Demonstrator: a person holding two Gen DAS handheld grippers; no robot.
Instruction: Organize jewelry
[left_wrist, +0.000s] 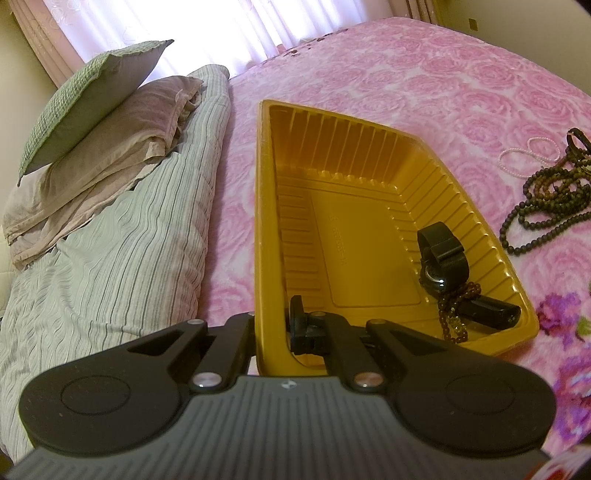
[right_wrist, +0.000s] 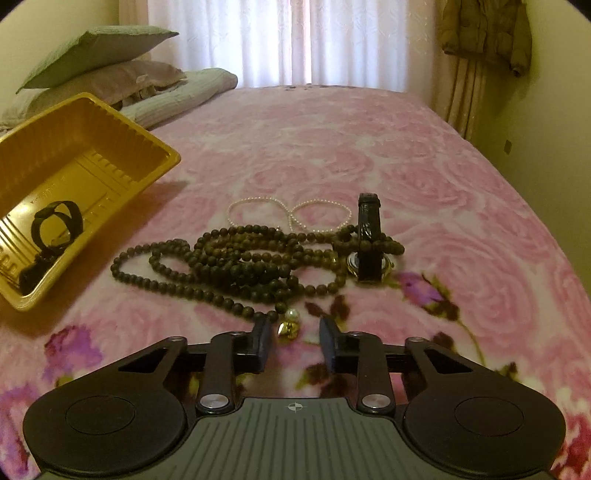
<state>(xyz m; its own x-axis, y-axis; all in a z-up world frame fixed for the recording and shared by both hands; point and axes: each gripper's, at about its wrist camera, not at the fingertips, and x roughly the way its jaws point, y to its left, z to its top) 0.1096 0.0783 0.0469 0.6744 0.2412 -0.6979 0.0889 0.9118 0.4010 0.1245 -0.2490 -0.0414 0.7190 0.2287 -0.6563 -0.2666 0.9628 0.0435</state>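
From the left wrist, the left gripper (left_wrist: 271, 332) is clamped on the near rim of the gold tray (left_wrist: 266, 206), which holds a black watch (left_wrist: 441, 254) and a small bead bracelet (left_wrist: 452, 314). From the right wrist, the right gripper (right_wrist: 295, 347) hangs spread apart over the pink bedspread (right_wrist: 424, 155), just short of the dark bead necklace (right_wrist: 236, 262); a pearl strand (right_wrist: 288, 212) lies behind it, touching it.

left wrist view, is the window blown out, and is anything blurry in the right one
Left wrist view: the window is washed white, the yellow tray sharp. Right wrist view: softer overall, curtain bright with folds visible, dark beads readable, bed edges curved by the fisheye.
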